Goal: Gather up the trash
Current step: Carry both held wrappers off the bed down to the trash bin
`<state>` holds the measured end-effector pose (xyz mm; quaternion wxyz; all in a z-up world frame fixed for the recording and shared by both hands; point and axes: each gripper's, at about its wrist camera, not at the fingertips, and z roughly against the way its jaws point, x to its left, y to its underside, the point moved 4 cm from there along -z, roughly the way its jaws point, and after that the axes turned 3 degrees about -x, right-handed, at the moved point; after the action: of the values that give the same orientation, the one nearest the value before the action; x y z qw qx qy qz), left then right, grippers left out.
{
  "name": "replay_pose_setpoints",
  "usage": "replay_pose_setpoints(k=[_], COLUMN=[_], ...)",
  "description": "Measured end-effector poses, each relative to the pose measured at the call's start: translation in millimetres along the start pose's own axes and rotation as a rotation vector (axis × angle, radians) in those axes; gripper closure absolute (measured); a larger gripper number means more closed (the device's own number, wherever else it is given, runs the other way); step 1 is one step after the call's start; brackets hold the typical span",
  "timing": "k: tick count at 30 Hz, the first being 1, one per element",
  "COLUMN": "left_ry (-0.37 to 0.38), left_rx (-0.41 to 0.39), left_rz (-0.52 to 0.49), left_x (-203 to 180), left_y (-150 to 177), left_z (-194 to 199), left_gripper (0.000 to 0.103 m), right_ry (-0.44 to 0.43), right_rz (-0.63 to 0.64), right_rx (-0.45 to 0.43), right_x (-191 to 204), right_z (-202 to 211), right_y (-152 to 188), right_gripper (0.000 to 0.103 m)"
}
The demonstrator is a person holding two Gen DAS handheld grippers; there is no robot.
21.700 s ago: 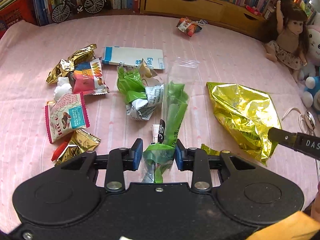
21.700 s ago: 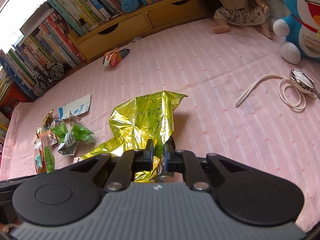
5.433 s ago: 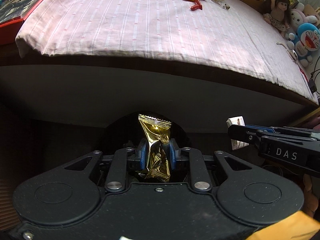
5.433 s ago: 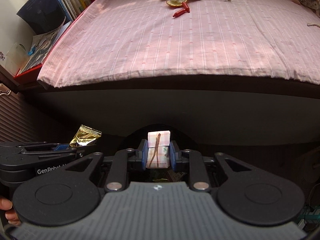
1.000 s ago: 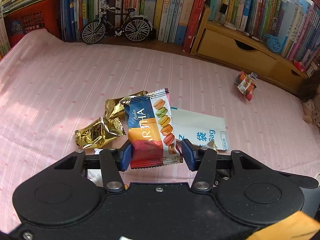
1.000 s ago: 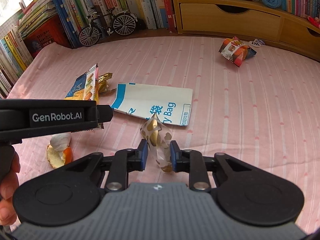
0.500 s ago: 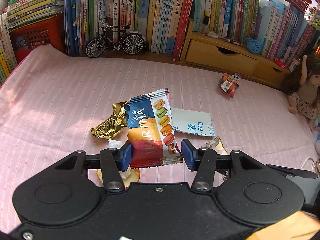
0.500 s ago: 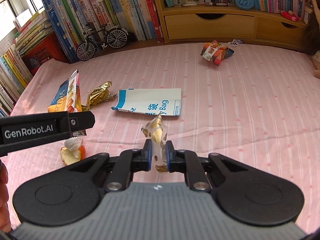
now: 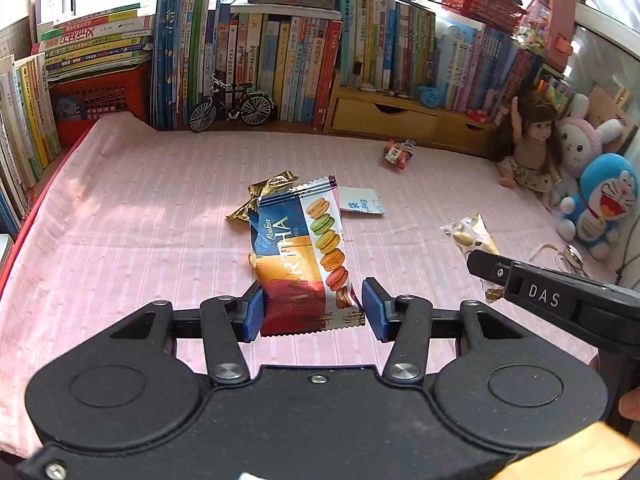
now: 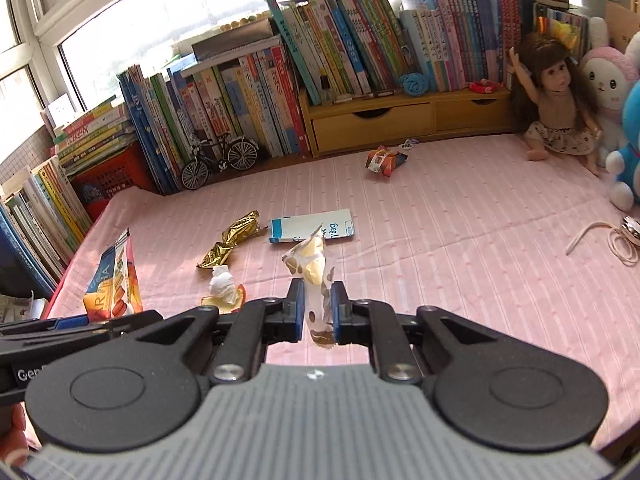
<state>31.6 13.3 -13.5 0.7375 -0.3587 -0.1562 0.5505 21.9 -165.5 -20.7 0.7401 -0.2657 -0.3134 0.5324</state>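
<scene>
My left gripper (image 9: 312, 308) is shut on a macaron cookie wrapper (image 9: 304, 252), blue, orange and red, held upright above the pink bed (image 9: 140, 240). To its right, my right gripper (image 10: 315, 312) is shut on a small cream wrapper with brown spots (image 10: 310, 264), also lifted off the bed. Each gripper shows in the other's view: the right gripper (image 9: 480, 266) at right, the left gripper (image 10: 80, 324) at lower left. Still lying on the bed are gold wrappers (image 10: 240, 232), a white and blue bag (image 10: 312, 230), an orange peel with tissue (image 10: 224, 292) and an orange snack packet (image 10: 384, 162).
Rows of books (image 9: 280, 60), a model bicycle (image 9: 232, 106) and a wooden drawer unit (image 9: 400, 116) line the far edge. A doll (image 9: 528, 144) and plush toys (image 9: 600, 200) sit at the right. A cord with a round device (image 10: 624, 236) lies near them.
Both grippers have risen and drawn back from the bed, each carrying its wrapper. The right jaws have tightened on the spotted wrapper. The trash on the bed now looks farther away.
</scene>
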Motion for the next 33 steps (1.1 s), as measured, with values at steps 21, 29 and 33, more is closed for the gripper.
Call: replay_pose_setpoints(k=[21, 29, 33], left_ry=[-0.059, -0.017, -0.008], left_rx=[0.128, 0.232, 0.276], left_rz=[0.044, 0.012, 0.01], left_x=[61, 87, 94], left_y=[180, 232, 255], left_z=[147, 154, 147], left_gripper=[0.055, 0.055, 0.055], right_ry=[-0.092, -0.034, -0.004], right_rz=[0.073, 0.019, 0.02], right_rx=[0.126, 0.189, 0.222], right_x=[76, 91, 96], right_z=[145, 165, 164], right_y=[169, 227, 250], right_gripper=[0.085, 0.085, 0.085])
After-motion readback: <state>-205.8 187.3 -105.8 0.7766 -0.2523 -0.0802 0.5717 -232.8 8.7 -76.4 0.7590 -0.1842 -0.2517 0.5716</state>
